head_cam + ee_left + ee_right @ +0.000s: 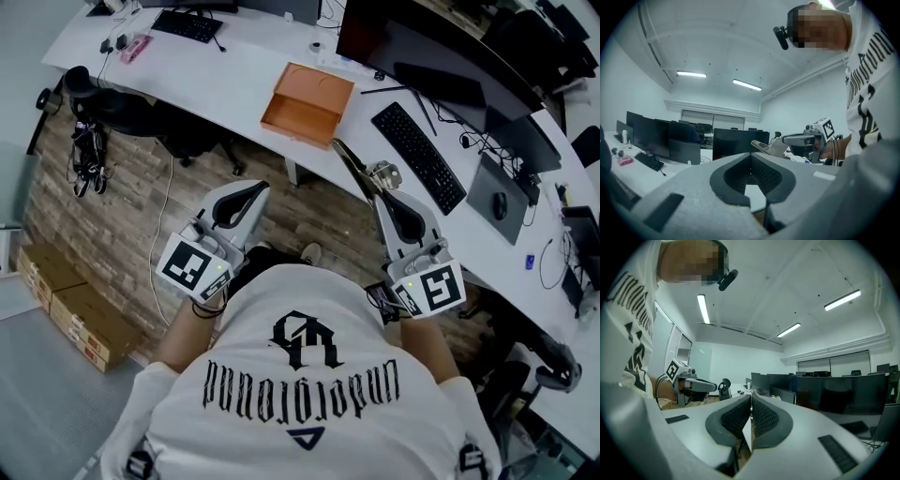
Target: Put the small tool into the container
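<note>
The small tool (pixel 354 165), a slim piece with an olive handle, sticks out from my right gripper (pixel 382 192), which is shut on it above the desk's front edge. From the left gripper view the tool (pixel 765 146) points left out of that gripper. In the right gripper view the pads (pixel 764 419) press together on a thin edge. The container, an open orange box (pixel 307 101), lies on the white desk (pixel 225 80) just beyond the tool's tip. My left gripper (pixel 259 189) hangs over the wooden floor, left of the box, shut on nothing (pixel 751 155).
A black keyboard (pixel 419 155), dark monitors (pixel 427 56) and a mouse (pixel 500 204) fill the desk to the right of the box. A second keyboard (pixel 187 23) lies far left. A black office chair (pixel 117 112) and cardboard boxes (pixel 66 309) stand on the floor.
</note>
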`<state>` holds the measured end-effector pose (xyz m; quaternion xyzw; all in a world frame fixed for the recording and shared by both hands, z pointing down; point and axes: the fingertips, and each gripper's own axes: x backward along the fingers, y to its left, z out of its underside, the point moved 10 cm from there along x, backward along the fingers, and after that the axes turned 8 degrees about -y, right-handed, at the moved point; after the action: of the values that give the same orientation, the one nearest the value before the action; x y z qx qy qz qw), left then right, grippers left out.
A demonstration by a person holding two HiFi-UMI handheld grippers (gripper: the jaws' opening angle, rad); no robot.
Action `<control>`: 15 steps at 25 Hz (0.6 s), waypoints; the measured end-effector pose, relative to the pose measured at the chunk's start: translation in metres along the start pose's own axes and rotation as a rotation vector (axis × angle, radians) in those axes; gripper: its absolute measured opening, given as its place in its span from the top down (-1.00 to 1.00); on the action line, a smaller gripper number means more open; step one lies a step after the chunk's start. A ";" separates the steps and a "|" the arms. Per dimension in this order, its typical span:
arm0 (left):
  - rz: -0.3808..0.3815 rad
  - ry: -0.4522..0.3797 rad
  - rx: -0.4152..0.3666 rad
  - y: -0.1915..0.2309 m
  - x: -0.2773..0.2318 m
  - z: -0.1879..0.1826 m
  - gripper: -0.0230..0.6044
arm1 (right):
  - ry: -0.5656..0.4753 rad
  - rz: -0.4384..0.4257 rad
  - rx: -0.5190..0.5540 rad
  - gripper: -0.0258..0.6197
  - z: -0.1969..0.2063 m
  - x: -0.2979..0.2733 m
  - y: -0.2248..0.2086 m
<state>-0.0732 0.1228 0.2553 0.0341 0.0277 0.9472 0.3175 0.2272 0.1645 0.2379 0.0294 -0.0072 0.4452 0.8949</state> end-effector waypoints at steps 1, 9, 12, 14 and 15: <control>0.003 0.002 0.000 0.002 -0.005 0.000 0.88 | 0.000 0.002 -0.002 0.86 0.001 -0.001 -0.004; 0.045 -0.003 0.018 0.027 -0.038 0.003 0.88 | 0.009 0.043 -0.009 0.86 0.006 -0.017 -0.025; 0.070 -0.006 0.022 0.040 -0.050 0.002 0.88 | 0.007 0.071 -0.005 0.86 0.005 -0.025 -0.033; 0.083 -0.006 0.027 0.051 -0.057 0.003 0.88 | 0.009 0.085 0.001 0.86 0.004 -0.033 -0.038; 0.087 -0.006 0.030 0.056 -0.059 0.003 0.88 | 0.010 0.090 0.003 0.86 0.004 -0.038 -0.041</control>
<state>-0.0594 0.0420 0.2598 0.0430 0.0394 0.9595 0.2756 0.2365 0.1095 0.2386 0.0283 -0.0031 0.4852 0.8739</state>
